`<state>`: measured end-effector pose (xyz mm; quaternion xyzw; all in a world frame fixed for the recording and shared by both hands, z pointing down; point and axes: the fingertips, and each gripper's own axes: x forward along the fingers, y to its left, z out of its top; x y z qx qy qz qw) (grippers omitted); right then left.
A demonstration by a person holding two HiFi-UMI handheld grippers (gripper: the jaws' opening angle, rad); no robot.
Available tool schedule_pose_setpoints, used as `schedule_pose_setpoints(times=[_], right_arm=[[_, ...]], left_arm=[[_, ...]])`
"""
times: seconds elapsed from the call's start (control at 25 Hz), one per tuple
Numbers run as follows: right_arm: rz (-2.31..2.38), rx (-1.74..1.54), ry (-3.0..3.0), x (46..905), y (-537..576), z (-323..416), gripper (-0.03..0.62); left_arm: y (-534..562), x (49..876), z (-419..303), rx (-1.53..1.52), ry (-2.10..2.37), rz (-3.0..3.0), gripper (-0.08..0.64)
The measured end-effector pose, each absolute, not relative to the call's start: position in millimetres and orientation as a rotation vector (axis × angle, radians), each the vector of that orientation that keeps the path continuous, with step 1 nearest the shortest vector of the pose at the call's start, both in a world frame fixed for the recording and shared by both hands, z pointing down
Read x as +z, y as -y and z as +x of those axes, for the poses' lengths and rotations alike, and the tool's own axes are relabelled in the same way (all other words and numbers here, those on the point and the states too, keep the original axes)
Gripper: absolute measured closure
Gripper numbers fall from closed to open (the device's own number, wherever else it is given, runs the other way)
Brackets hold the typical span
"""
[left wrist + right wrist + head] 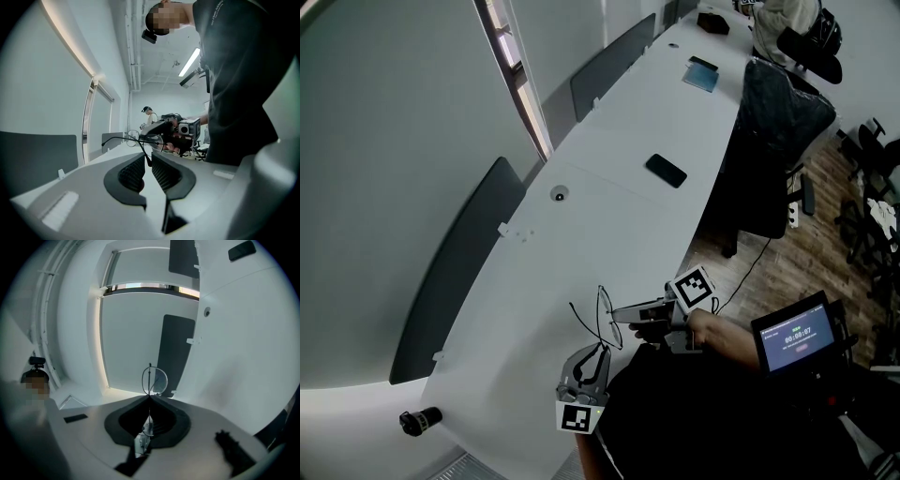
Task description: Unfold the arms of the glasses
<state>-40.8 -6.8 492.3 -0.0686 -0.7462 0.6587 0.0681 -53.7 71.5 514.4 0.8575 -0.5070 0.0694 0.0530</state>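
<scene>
Thin wire-rimmed glasses (602,314) hang in the air above the white desk (609,216) near its front edge. My right gripper (621,314) comes in from the right and is shut on the frame; one round lens (154,379) stands up past its closed jaws. My left gripper (602,349) reaches up from below and is shut on the dark tip of one arm (149,159) of the glasses. The other arm (110,137) sticks out free to the left. In the left gripper view the right gripper (157,131) shows just behind the lenses.
A black phone (666,170) lies mid-desk, and a notebook (701,75) further back. Dark divider panels (459,272) line the desk's far side. A small black cylinder (420,422) sits at the left end. A black chair (778,131) and a lit screen (797,337) are on the right.
</scene>
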Motion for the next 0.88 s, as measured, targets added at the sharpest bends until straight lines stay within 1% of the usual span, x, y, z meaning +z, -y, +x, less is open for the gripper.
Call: schedule_pose_setpoints(times=[0.88], right_arm=[[-0.322,1.978,2.231,485,-2,-41,0.581]], left_arm=[[-70,518,-85,0.246,1.641,2.552,0.517]])
